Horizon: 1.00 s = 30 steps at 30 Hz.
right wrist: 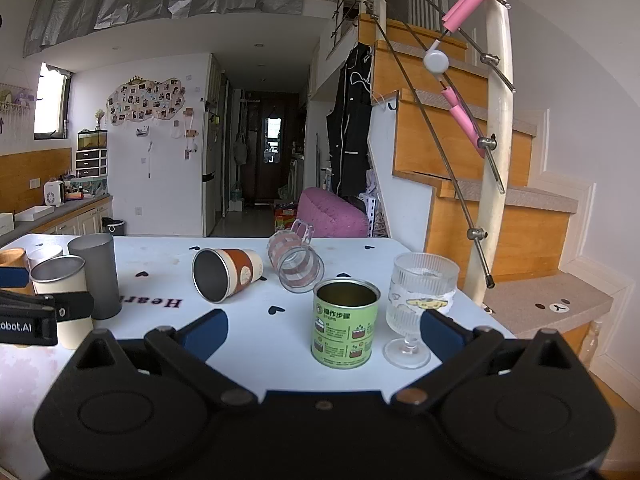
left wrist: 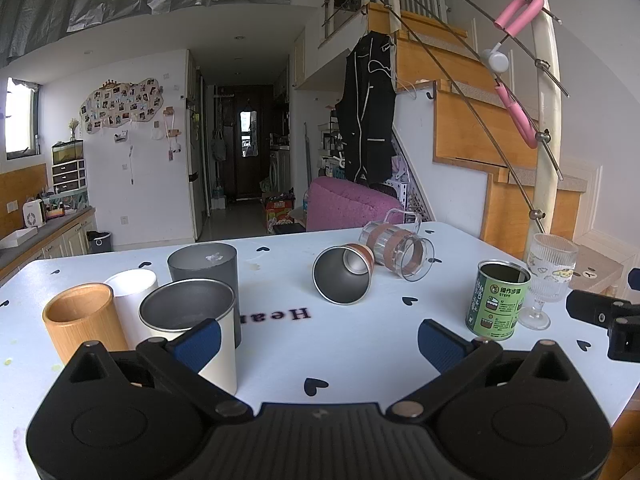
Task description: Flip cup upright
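A metal cup with a brown and white sleeve (left wrist: 343,275) lies on its side on the white table (left wrist: 360,352), mouth toward me; it also shows in the right wrist view (right wrist: 224,274). Beside it a clear glass mug with brown bands (left wrist: 396,250) lies on its side too, also in the right wrist view (right wrist: 296,266). My left gripper (left wrist: 320,340) is open and empty, short of the cups. My right gripper (right wrist: 324,330) is open and empty, with a green tin (right wrist: 345,324) standing between its fingers' line of sight.
Upright at the left stand a wooden cup (left wrist: 82,320), a white cup (left wrist: 132,300), a steel cup (left wrist: 192,324) and a grey cup (left wrist: 206,276). At the right stand the green tin (left wrist: 498,300) and a ribbed stem glass (left wrist: 550,278). A staircase railing (left wrist: 546,120) rises beyond the table's right edge.
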Tool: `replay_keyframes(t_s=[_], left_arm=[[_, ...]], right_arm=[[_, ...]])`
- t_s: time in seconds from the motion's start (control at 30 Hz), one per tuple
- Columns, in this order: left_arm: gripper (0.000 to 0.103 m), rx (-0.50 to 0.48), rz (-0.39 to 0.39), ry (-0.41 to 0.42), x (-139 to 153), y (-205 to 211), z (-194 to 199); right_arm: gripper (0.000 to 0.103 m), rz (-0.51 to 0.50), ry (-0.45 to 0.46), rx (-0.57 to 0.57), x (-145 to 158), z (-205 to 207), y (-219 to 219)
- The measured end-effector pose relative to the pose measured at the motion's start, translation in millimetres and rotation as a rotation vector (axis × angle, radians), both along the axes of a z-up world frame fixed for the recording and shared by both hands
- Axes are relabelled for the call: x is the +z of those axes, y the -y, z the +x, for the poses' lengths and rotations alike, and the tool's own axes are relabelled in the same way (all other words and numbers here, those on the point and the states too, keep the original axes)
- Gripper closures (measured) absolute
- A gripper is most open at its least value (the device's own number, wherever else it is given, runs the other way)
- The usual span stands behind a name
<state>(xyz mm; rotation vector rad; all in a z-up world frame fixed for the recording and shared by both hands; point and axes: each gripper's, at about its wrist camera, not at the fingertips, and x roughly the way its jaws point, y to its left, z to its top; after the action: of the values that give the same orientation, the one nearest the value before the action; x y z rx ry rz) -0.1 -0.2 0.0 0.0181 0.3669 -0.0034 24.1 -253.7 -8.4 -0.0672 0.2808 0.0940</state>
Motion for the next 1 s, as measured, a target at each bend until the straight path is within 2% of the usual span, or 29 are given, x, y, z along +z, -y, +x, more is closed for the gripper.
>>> replay_keyframes(t_s=[1.0], left_arm=[[0.000,0.000,-0.002,-0.001,0.1,0.0,0.0]], right_arm=[[0.000,0.000,-0.001,0.001,0.1,-0.5,-0.1]])
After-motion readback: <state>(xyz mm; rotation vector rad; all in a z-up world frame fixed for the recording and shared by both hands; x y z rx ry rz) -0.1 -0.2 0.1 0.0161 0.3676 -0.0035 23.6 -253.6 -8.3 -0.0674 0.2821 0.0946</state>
